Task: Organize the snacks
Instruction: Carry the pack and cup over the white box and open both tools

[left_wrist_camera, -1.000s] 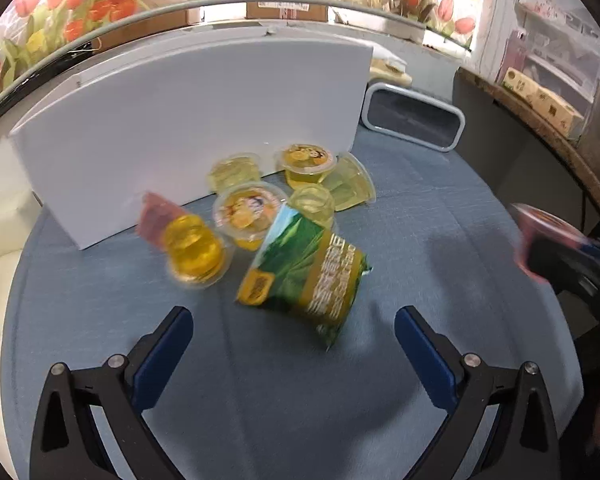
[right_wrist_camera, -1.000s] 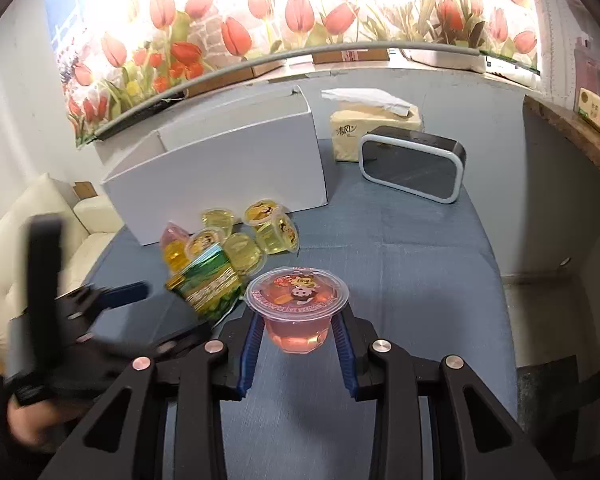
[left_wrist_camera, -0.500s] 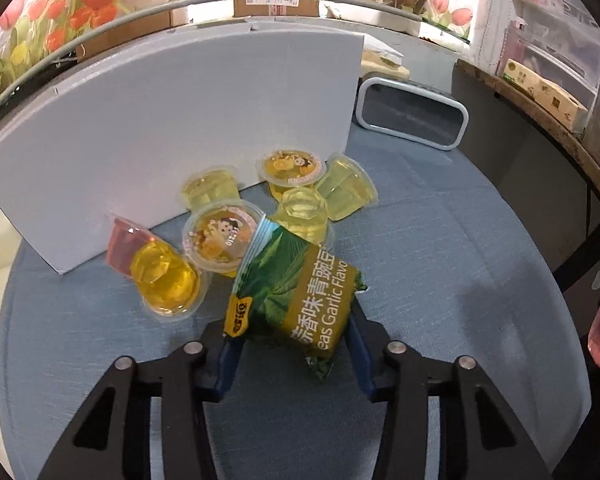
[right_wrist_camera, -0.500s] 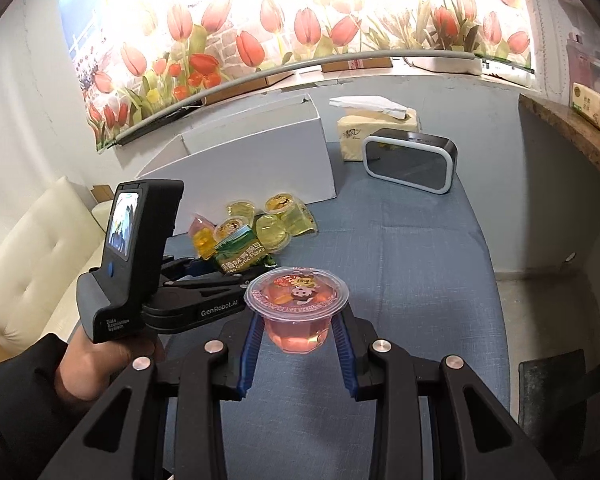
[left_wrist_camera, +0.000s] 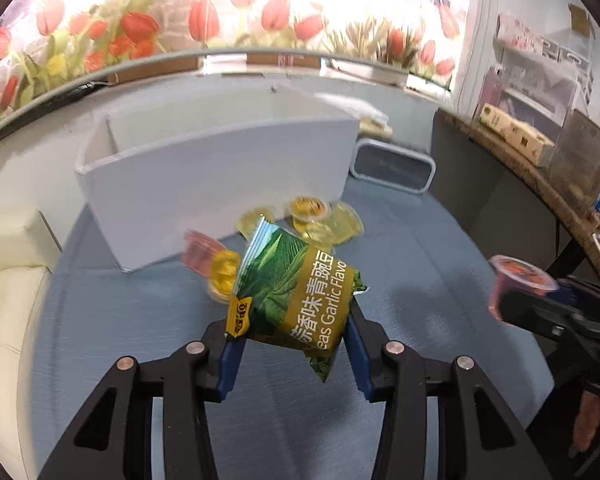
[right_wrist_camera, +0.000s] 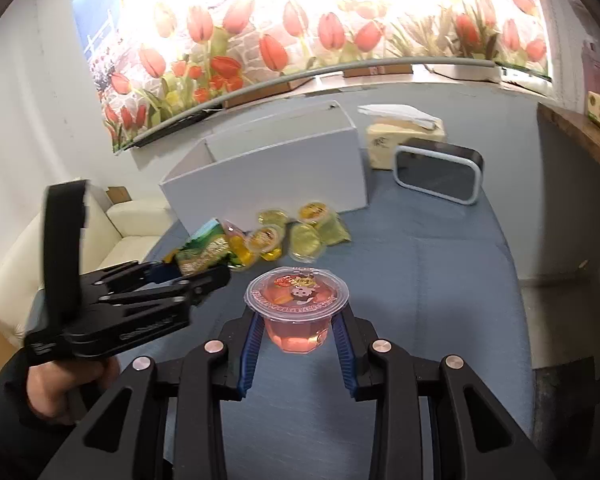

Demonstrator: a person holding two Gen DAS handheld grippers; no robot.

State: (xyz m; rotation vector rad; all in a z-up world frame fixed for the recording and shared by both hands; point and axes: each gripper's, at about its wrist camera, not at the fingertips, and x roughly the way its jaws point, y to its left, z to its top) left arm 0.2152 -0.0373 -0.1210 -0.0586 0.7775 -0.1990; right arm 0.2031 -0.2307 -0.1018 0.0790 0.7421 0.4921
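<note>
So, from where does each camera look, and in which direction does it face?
Left wrist: sits on the left hand-held gripper, facing down over the table at the green snack bag it holds; its black fingers show.
Right wrist: sits on the right hand-held gripper, facing the pink jelly cup it holds; the person's left hand shows.
Shared: white box, yellow jelly cups.

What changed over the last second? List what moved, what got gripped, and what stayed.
The left gripper, wide open a second ago, closed on the green snack bag and lifted it off the blue table, away from the jelly cups. The right gripper kept its hold on the pink jelly cup. The cup pile and white box stayed put.
</note>
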